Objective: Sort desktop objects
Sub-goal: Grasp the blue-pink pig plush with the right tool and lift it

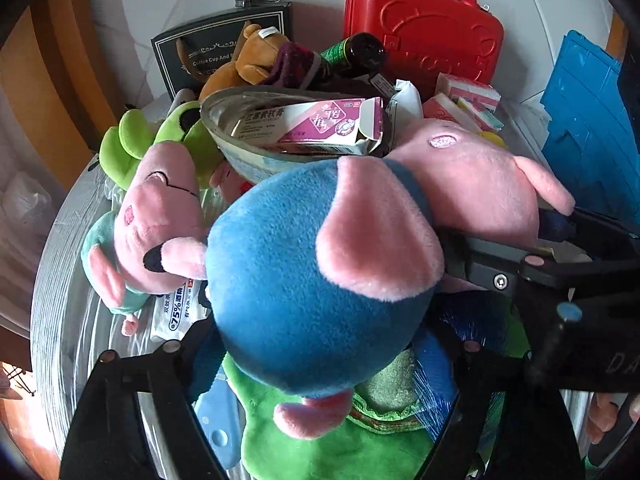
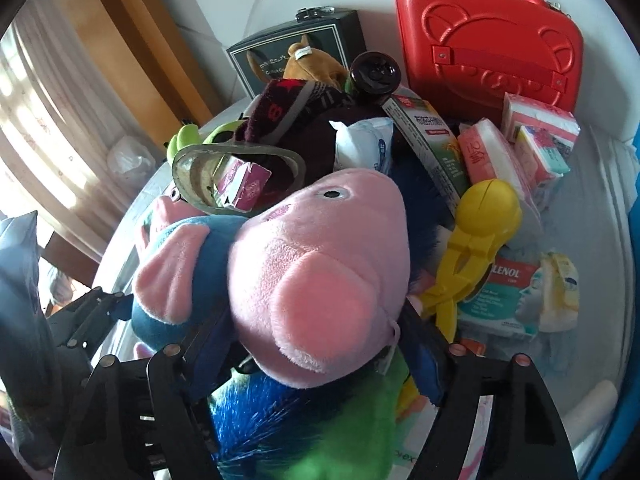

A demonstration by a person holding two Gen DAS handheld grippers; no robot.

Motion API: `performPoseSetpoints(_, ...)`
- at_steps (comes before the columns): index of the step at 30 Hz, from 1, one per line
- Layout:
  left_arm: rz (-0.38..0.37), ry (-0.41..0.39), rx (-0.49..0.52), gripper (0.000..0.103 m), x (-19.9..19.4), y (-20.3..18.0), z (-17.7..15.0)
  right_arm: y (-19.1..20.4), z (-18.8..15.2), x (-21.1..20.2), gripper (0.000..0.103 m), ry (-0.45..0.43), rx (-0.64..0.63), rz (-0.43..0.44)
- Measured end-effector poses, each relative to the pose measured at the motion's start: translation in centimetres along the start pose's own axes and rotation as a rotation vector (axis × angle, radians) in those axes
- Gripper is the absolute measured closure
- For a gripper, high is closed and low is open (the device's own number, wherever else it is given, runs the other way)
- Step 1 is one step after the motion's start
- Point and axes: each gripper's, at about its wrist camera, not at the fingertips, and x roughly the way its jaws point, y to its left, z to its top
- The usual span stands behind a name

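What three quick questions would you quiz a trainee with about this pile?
1. True or false: the red case lies open.
2. What sits between the fingers of the right claw? A) the head of the pig plush B) a yellow tool C) a dark bottle
3. Fill in: the pink carton lies in the metal ____.
Key: 1 false, it is closed; 2 A; 3 bowl.

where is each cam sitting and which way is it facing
Left wrist: on the left gripper, angled down at the plush pig's blue body; own fingers, right gripper and a fingertip show.
Right wrist: on the right gripper, angled down at the pig's pink head; own fingers, left gripper show.
Shared: pig, red case, pile.
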Motion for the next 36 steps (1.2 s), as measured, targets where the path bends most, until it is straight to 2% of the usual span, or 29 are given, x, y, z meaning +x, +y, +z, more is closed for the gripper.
performPoseSetpoints(7,0.009,-0.073,0.042,0.024,-3.5,0.1,-0.5,1.1,-0.7,-2.8,0.029,-0.053,0.003,0.011)
performPoseSetpoints(19,-0.017,-0.265,0.104,0.024,-12.9,0.1,-0.3,5.0,-1.2,-12.2,0.029,-0.238,-0.017,-0.024)
performPoseSetpoints(29,-0.104,-0.388,0.183,0.024,-18.9,-1.2,-0.6,7.5,-2.6,-19.7,0.029,-0.356,-0.003,-0.133)
performPoseSetpoints(36,-0.180,-0.436,0.258,0.024,-21.5,-4.4,0.0,7.0,-3.9,-24.6,0.029,-0.399,0.034,-0.237)
